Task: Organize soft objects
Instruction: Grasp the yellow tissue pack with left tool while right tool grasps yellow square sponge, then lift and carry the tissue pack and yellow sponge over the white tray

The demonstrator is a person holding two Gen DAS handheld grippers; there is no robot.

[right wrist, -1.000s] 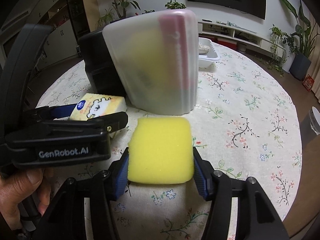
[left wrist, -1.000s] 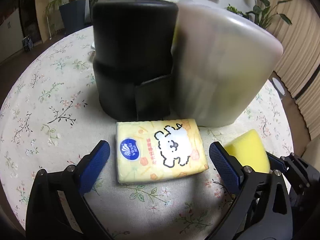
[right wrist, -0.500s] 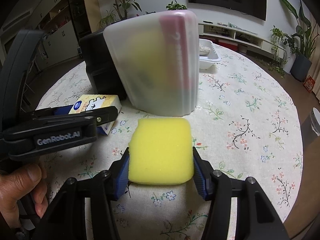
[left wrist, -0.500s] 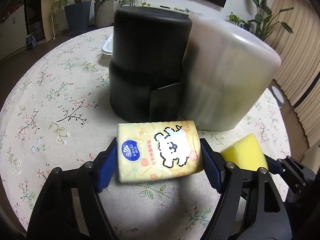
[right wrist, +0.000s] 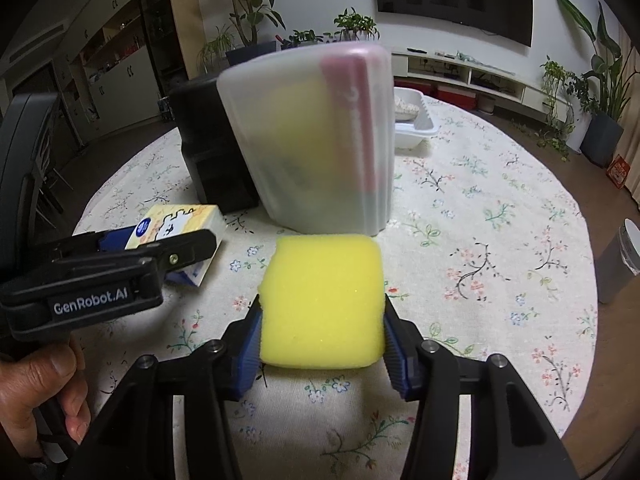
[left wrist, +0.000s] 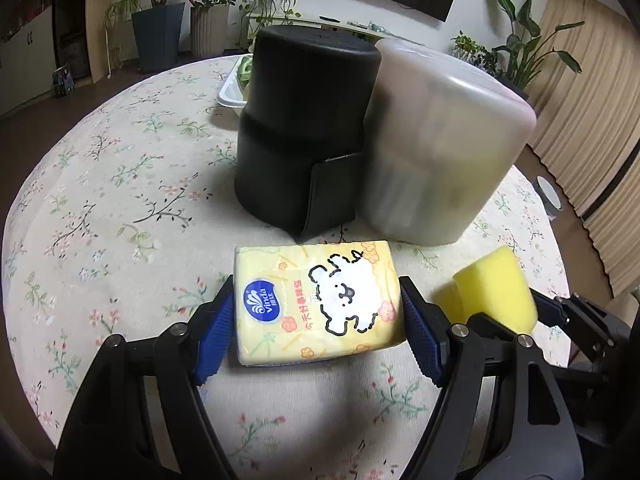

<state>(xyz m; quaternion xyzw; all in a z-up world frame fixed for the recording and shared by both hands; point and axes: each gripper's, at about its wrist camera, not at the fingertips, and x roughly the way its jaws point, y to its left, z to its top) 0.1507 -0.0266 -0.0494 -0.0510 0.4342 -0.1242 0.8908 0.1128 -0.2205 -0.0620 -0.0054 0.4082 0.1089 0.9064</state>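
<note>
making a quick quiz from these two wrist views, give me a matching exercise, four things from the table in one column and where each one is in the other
Things:
1. tissue pack
2. yellow sponge
3. black container
4. frosted bin

Places:
A. stands at the black container's side, behind the sponge
B. between the right gripper's pads
C. between the left gripper's pads
D. stands behind the tissue pack

Pairs: 1-C, 2-B, 3-D, 4-A

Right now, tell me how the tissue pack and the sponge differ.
The tissue pack is printed with a cartoon and a blue logo; the sponge is plain yellow. The pack sits in the left gripper; the sponge sits in the right gripper, whose fingers are closing. Both are yellow, blocky and soft.
</note>
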